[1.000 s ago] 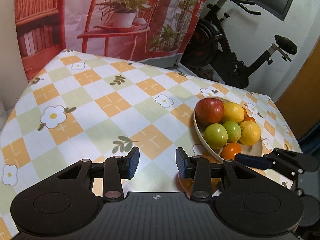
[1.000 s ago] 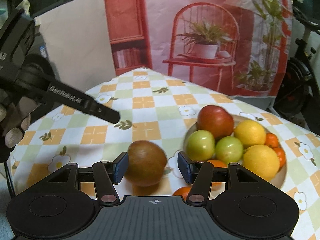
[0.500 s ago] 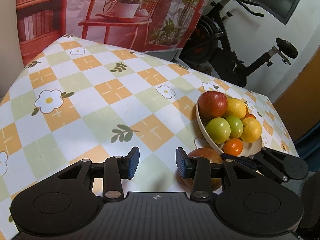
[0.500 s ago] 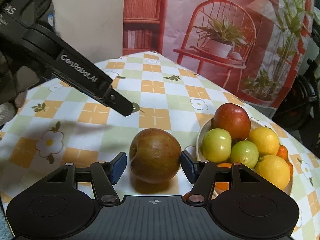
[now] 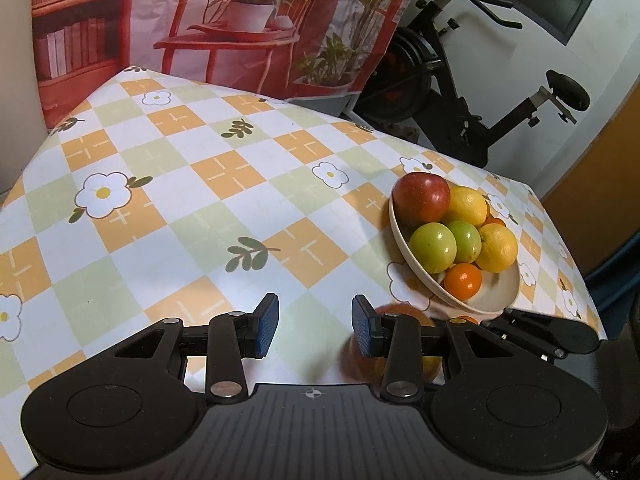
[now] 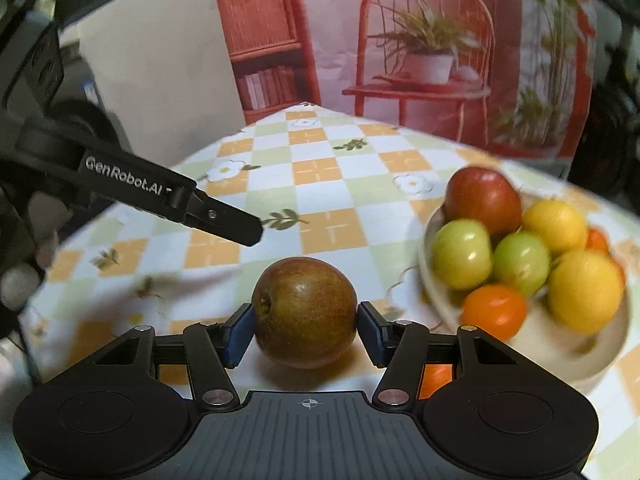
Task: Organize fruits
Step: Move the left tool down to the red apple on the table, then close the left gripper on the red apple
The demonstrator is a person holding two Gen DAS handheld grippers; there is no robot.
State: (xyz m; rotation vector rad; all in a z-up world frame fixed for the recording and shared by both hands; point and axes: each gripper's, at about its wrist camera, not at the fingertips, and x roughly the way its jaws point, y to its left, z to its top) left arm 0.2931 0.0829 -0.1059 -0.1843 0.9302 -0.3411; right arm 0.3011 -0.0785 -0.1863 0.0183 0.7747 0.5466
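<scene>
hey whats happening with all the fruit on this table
A person with a gripper in each hand is sorting fruit. The right gripper has its pads against a brownish apple sitting on the checkered tablecloth, beside a bowl already piled with fruit. The left gripper hangs over the cloth with nothing in it.

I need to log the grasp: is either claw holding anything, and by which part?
The right claw pinches the brown apple across its sides, while the left claw holds nothing.
</scene>
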